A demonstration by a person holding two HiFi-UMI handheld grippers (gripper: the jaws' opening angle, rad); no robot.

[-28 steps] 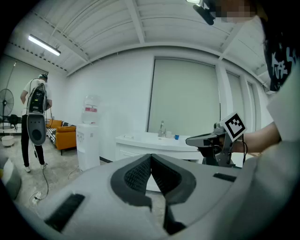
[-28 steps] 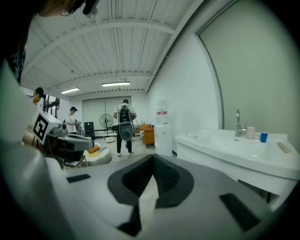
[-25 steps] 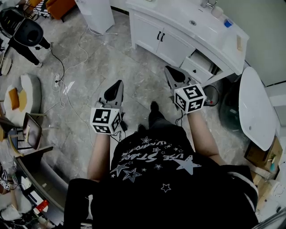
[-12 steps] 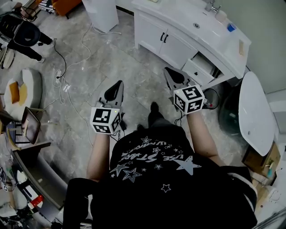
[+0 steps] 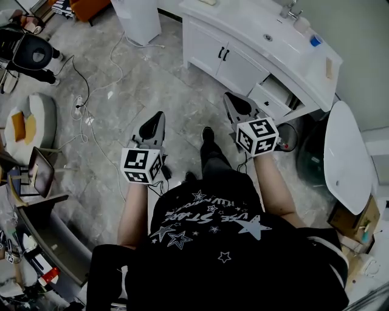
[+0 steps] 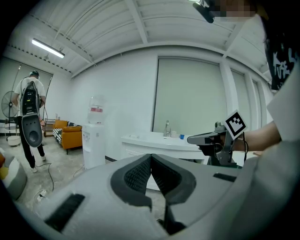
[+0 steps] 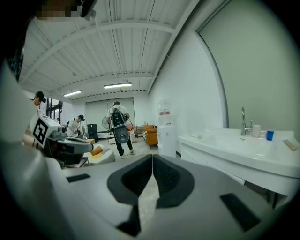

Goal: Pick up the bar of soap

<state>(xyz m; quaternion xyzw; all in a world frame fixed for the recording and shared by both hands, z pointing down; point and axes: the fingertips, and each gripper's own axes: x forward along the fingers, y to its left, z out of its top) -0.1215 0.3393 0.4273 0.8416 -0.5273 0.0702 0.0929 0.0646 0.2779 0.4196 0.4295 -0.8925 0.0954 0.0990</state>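
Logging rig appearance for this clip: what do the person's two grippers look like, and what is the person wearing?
The left gripper and right gripper are grey tapering wedges with dark ribbed pads. Each carries a white cube printed with black square markers. The person wears a black T-shirt with white stars and lettering; the forearms are uncovered.

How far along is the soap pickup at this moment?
Done: nothing yet. In hand: nothing; the left gripper and right gripper are shut, empty, above the floor. Left: everything; reach the vanity counter, where a tan bar, possibly the soap, lies, and grip it.
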